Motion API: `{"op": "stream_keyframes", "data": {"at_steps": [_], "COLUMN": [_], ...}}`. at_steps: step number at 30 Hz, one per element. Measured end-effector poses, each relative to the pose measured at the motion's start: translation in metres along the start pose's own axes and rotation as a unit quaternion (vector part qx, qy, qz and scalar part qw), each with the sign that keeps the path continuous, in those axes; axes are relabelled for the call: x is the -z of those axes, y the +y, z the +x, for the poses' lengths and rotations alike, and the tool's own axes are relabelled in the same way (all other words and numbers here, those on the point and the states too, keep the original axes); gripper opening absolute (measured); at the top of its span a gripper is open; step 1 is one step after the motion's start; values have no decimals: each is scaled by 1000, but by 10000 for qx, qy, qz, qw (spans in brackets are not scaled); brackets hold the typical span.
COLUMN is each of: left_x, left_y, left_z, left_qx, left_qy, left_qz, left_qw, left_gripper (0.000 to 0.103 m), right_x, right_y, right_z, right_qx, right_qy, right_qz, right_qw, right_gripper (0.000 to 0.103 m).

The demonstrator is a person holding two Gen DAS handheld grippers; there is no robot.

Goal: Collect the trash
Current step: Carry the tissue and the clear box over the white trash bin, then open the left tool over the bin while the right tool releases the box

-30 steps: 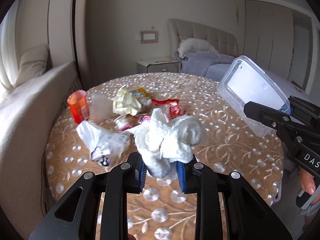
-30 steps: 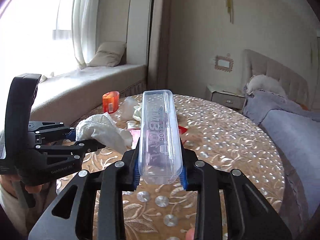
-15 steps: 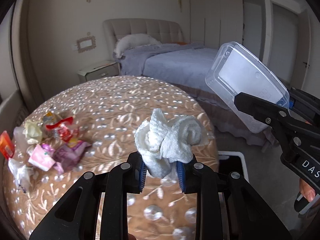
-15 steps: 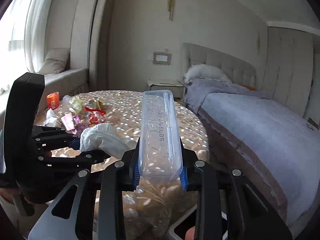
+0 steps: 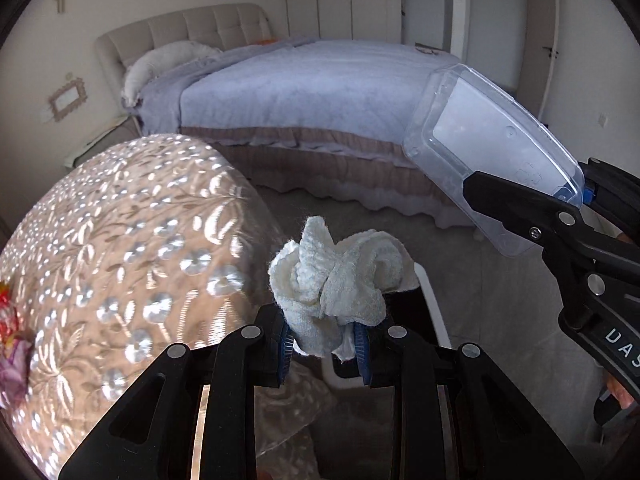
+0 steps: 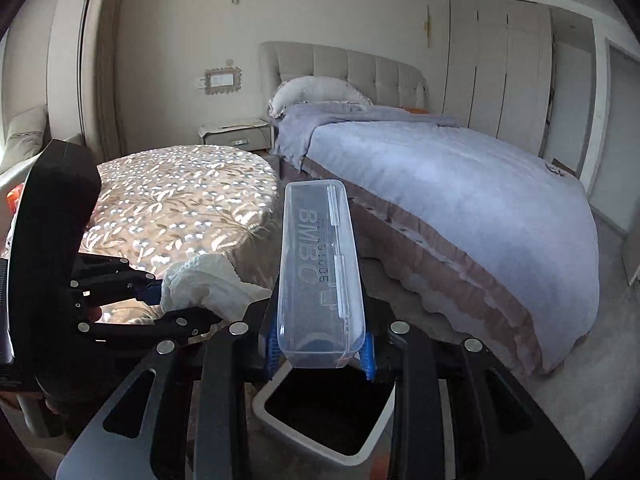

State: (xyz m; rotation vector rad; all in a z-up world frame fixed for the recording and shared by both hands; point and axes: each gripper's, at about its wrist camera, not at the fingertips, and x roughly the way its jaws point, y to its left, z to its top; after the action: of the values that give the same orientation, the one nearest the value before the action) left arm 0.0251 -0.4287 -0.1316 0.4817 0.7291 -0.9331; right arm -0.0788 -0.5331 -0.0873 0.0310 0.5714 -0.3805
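Observation:
My left gripper is shut on a crumpled white paper towel and holds it in the air past the table's edge, over a white-rimmed trash bin on the floor. My right gripper is shut on a clear plastic box and holds it above the same bin, whose black inside shows below the fingers. The box also shows at the right of the left wrist view, and the towel at the left of the right wrist view.
A round table with a gold flowered cloth stands to the left, with a few coloured wrappers at its far left edge. A bed with a lilac cover stands behind the bin. A nightstand is by the wall.
Both grippers have swung right, away from the trash pile on the table, and now hang over the bin on the floor. Each keeps its hold.

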Motion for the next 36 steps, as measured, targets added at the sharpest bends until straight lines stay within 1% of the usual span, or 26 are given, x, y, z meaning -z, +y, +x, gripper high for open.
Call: {"op": "stream_keyframes", "data": {"at_steps": [5,7,13,14,15,16,17,18,21,25,30,35,36], "left_x": [1,2,2,3,3,3,2,1,6,11,14,14,14], "left_y": [-28,-37,-51,-55,-53,-53,-48,-44,-48,-51,-46,-41,-40], "left_z": [45,60,99,102,110,114,119,125,129,131,148,150,149], "left_qx": [244,313,418,507,623,728,731,703,603,577,446,405,386], "left_qy": [462,616,1042,1153,1276,1365,1366,1384,1480,1475,1564,1596,1584], "left_qz": [199,240,296,280,236,172,114,113,299,466,571,554,548], "left_qw": [9984,9973,9932,9916,9896,9878,9879,9878,9867,9863,9850,9848,9851], "left_gripper": [25,25,27,37,51,95,98,98,98,98,98,98,98], "right_x": [8,12,30,33,36,38,40,41,46,54,65,70,71], "right_y": [-12,-24,-48,-49,-54,-56,-57,-58,-62,-63,-60,-57,-55], "right_z": [28,39,68,73,77,80,83,86,95,111,131,144,146], "right_qx": [77,107,132,103,75,60,51,37,-69,-215,-350,-504,-539], "right_qy": [306,438,853,928,988,1039,1079,1119,1259,1469,1740,1926,1982], "right_qz": [206,331,572,605,628,634,635,643,725,798,751,740,704], "right_qw": [9993,9984,9946,9938,9931,9926,9921,9916,9894,9857,9813,9772,9761], "right_gripper": [32,32,32,32,32,32,32,32,32,32,32,33,40]}}
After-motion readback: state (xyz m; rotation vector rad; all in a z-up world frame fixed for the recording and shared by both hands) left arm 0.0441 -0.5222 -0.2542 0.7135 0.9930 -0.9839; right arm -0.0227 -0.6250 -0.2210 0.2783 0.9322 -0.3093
